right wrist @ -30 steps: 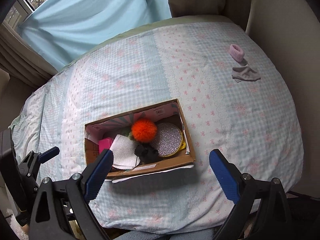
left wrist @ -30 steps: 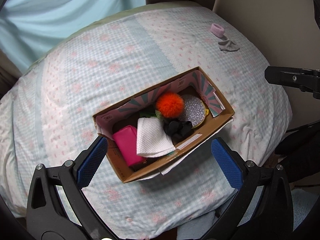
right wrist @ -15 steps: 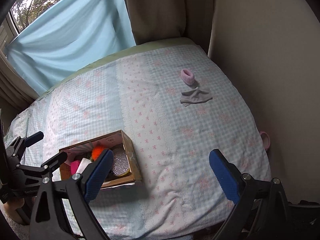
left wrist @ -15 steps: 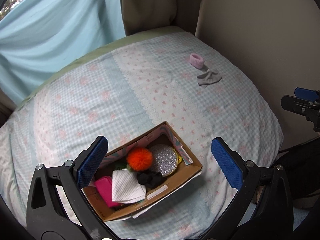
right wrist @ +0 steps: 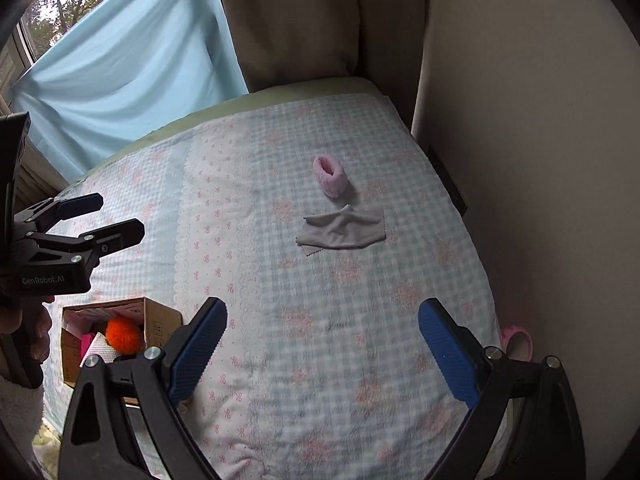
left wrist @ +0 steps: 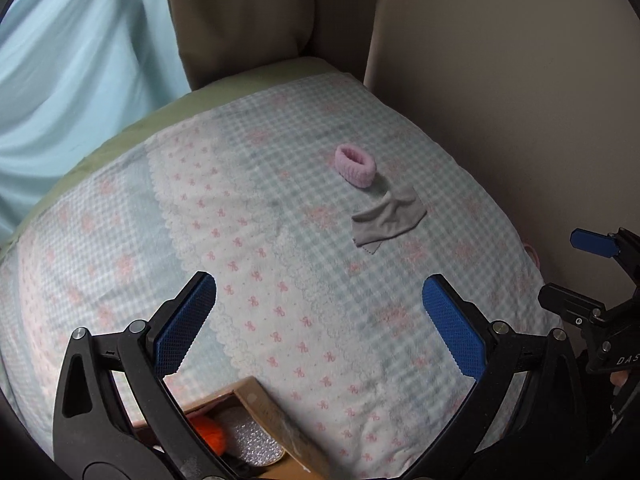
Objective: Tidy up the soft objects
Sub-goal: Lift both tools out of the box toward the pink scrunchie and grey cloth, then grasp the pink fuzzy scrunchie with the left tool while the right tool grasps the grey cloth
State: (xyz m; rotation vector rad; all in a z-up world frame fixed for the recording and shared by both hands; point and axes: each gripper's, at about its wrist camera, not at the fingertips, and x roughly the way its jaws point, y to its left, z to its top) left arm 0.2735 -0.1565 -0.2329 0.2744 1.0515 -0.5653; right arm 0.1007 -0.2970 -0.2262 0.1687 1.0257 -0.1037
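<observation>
I count one pink scrunchie and one grey cloth, just apart on the bed. Both my left gripper and right gripper hang spread, empty.

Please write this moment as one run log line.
left tool: open, empty | right tool: open, empty | pink band, grey cloth: on bed

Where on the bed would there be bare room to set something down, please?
Bare quilt lies between the cardboard box and the grey cloth, under the open right gripper. Left of the pink band is bare too. It is crowded where band and cloth lie together, and inside the box.
</observation>
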